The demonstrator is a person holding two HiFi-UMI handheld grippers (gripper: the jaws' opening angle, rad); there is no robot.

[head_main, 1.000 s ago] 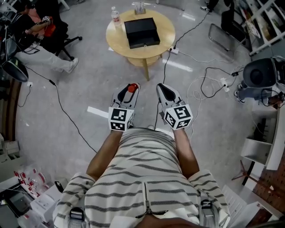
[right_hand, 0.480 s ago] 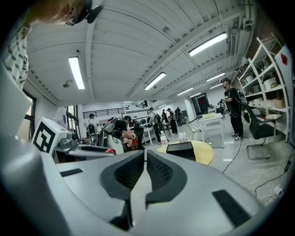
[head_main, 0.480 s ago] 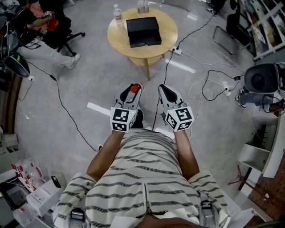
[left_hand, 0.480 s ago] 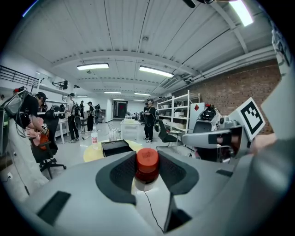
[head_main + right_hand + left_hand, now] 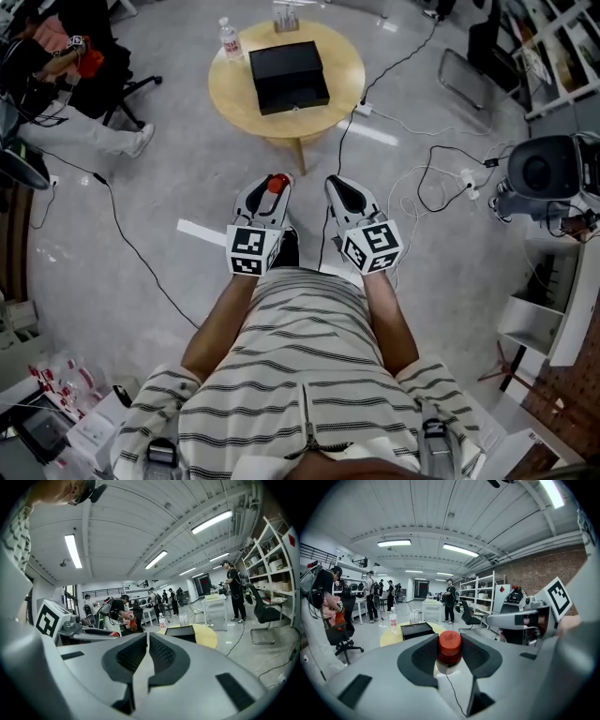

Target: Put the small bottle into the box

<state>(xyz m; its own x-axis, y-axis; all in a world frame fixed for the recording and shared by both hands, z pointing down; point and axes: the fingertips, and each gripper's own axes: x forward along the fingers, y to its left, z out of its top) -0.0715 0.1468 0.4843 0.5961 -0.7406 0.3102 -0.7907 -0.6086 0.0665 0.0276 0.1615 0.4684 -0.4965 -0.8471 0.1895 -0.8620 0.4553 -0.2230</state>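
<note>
floor (image 5: 187, 141); left gripper (image 5: 449, 659) on small bottle (image 5: 450, 645)

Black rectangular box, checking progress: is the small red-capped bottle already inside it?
No, the small red-capped bottle is clamped in the left gripper.

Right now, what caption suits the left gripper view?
Left tongs grip a red-capped small bottle; black box waits on round table ahead.

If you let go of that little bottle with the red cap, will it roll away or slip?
The small bottle is round, so lying down it would probably roll. It looks tiny, so likely light. The textured pads of the left hand-held gripper press both sides, so it probably won't slip.
</note>
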